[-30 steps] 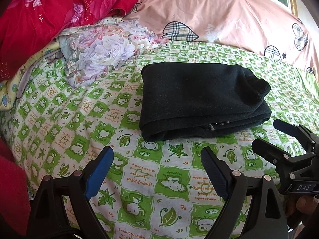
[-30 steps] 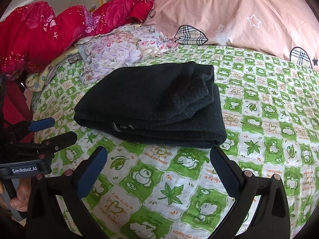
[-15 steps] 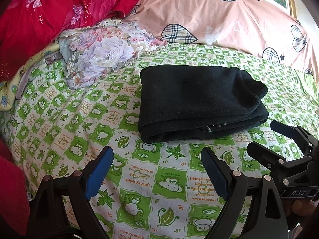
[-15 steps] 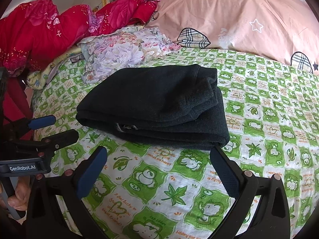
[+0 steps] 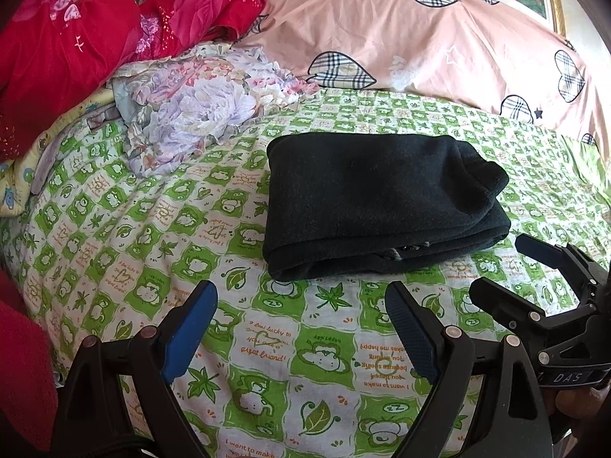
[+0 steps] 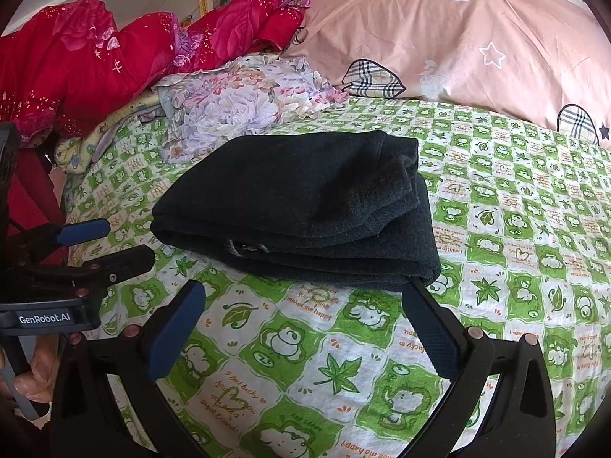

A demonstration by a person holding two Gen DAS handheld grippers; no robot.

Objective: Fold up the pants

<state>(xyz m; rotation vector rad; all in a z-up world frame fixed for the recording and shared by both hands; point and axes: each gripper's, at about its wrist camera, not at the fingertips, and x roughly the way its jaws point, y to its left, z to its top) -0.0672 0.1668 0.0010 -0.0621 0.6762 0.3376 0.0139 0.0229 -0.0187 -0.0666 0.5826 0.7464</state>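
Observation:
The dark pants lie folded into a compact rectangle on the green-and-white patterned bedsheet; they also show in the right wrist view. My left gripper is open and empty, a short way in front of the pants' near edge. My right gripper is open and empty, just in front of the pants' near right corner. Each gripper also shows in the other's view, the right one and the left one, both open.
A floral cloth lies crumpled at the back left of the pants. Red bedding is piled behind it. A pink quilt with plaid hearts runs along the back. The bed's left edge drops away.
Both grippers have drawn back slightly from the folded pants and stay open. The pants have not moved.

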